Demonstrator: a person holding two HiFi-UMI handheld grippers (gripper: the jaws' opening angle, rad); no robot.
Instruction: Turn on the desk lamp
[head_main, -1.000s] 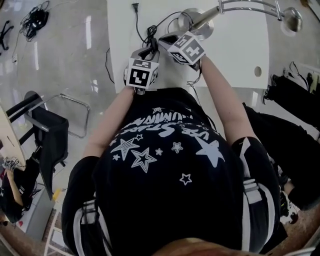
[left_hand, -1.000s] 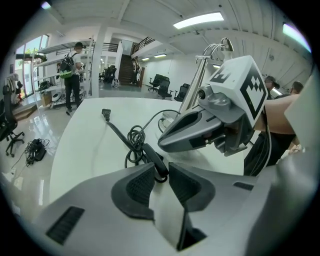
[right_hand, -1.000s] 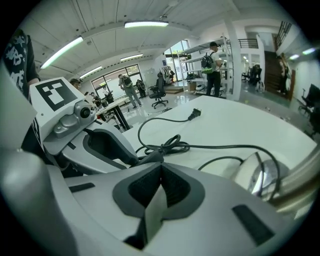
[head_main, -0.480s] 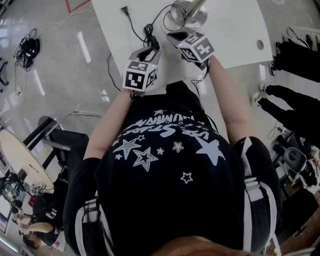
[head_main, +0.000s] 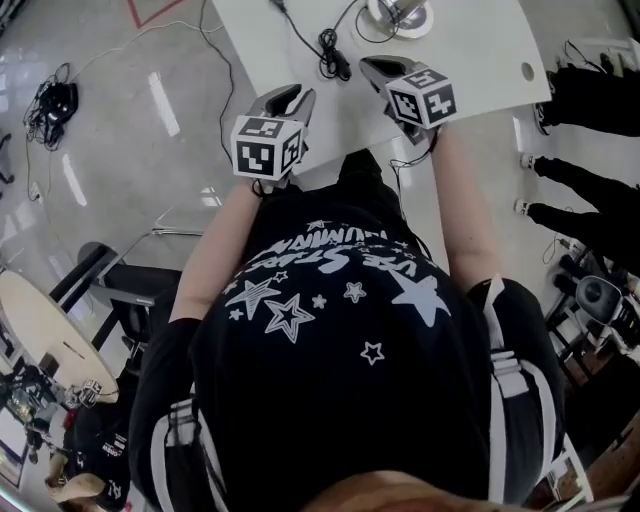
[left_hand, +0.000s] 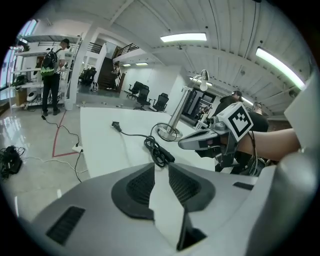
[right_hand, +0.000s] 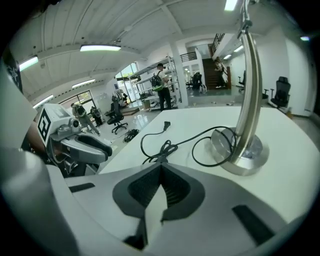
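**Holdings on the desk, each placed from the lamp's base**

1. White table (head_main: 470, 70). It carries the base near its far edge. You stand at the opposite edge.

2. Desk lamp (right_hand: 248, 85). A chrome pole stands upright on a round metal base (right_hand: 240, 150). In the head view only the base (head_main: 400, 12) shows, at the top of the frame. Neither gripper touches the lamp.

3. Your left gripper (left_hand: 159, 167). It is on your side of the base and well off to its left, over the table's near edge. The fingers stand a clear gap apart. Only bare tabletop shows through the gap, and they hold nothing.

4. Your right gripper (right_hand: 161, 169). It is on your side of the base, nearer to it than the left gripper. The fingertips meet, with a wedge of space behind them. They grip nothing.

5. Black cord (left_hand: 150, 142). One loop curls beside the base. To the base's left the cord gathers into a knotted bundle, between the base and your left gripper. A black oblong block (left_hand: 167, 157) sits on the bundle; it may be an inline switch.

6. Plug (left_hand: 115, 125). It lies loose on the tabletop, to the left of the base beyond the bundle.
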